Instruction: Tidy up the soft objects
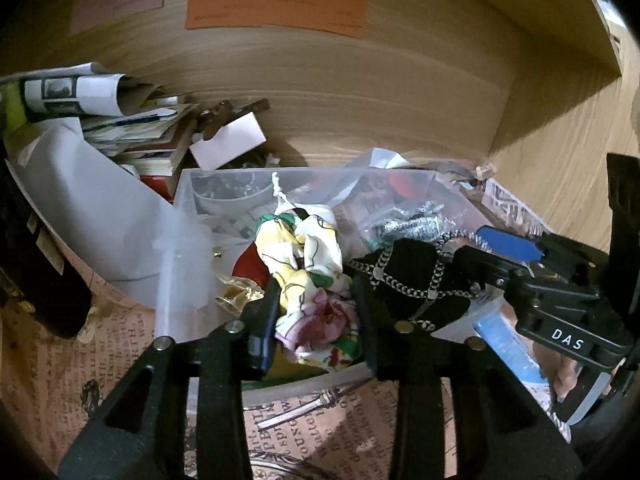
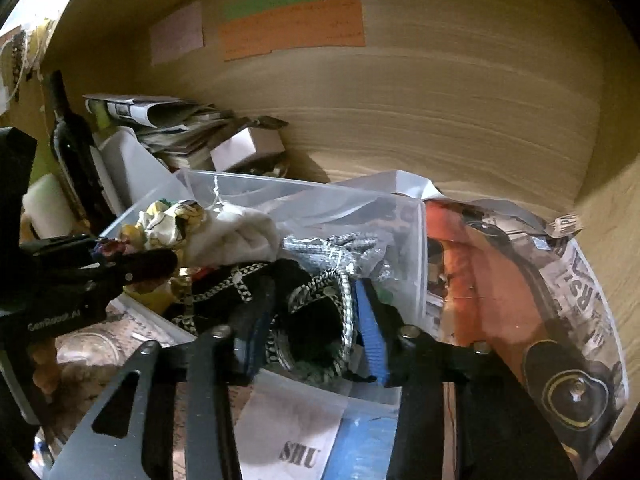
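Off to the left of the left hand-held gripper [image 1: 316, 316] lie white sheets [image 1: 100, 216] and stacked papers [image 1: 132, 136]. Between its fingers sits a floral cloth [image 1: 308, 280], bunched and pinched at its lower end, so that gripper is closed on it; the cloth rises out of the clear bin [image 1: 188, 216], its long axis running away from the gripper toward the wooden back wall [image 1: 360, 92]. It looks light, limp and a little slippery, so a bite on the thick wad seems safer than on a loose edge. To the right, the right hand-held gripper [image 2: 308, 320] straddles a black chained piece [image 2: 312, 312] lying in the same bin; its fingers stand fairly wide about it, and whether they truly grip I cannot tell. That piece seems soft but weighted by its chains, with no clear long axis.
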